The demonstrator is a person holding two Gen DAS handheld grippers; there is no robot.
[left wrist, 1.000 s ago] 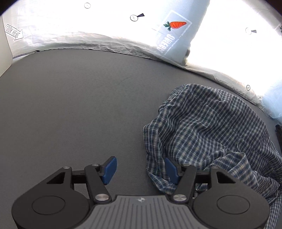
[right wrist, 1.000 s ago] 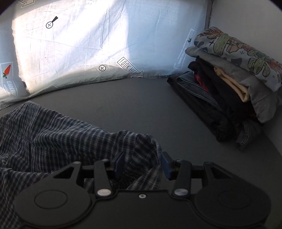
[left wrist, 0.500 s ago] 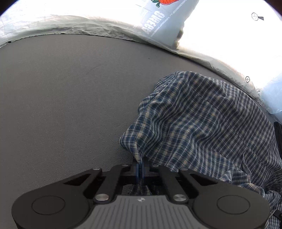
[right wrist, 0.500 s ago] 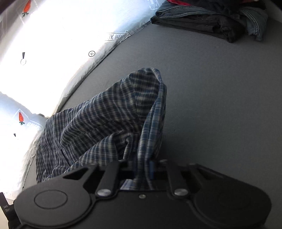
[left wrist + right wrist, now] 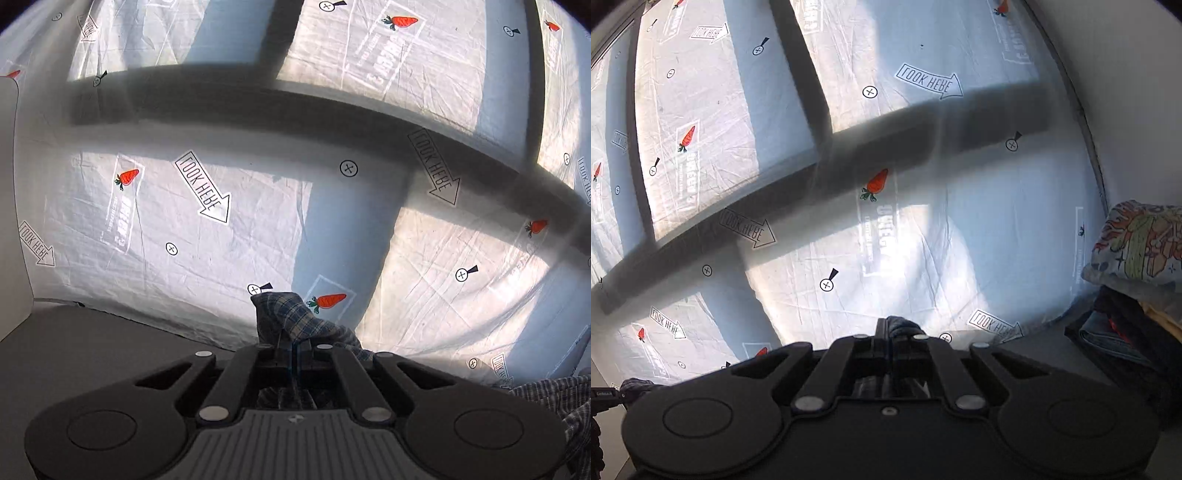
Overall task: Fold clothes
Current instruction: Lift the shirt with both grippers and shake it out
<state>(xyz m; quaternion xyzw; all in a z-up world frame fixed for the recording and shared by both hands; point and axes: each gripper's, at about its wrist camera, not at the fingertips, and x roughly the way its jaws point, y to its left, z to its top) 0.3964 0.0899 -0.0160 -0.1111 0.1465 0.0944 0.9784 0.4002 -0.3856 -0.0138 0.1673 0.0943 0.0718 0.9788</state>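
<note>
Plaid shirt (image 5: 295, 323) bunches up from your left gripper (image 5: 293, 356), jaws pinched tight on its cloth; the rest sags away lower right. Right gripper (image 5: 890, 349) likewise nips a dark fold, w/ folded stack (image 5: 1134, 295) at far right. Fabric's light, soft, floppy: hold by edges or corners, apart.

Two wrist fisheyes, near level, facing the printed sheet (image 5: 258, 221) backdrop close, shared by both

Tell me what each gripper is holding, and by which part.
Both are shut on the plaid shirt. The left gripper pinches a bunched edge; the right gripper pinches another fold, which part cannot be told.
</note>
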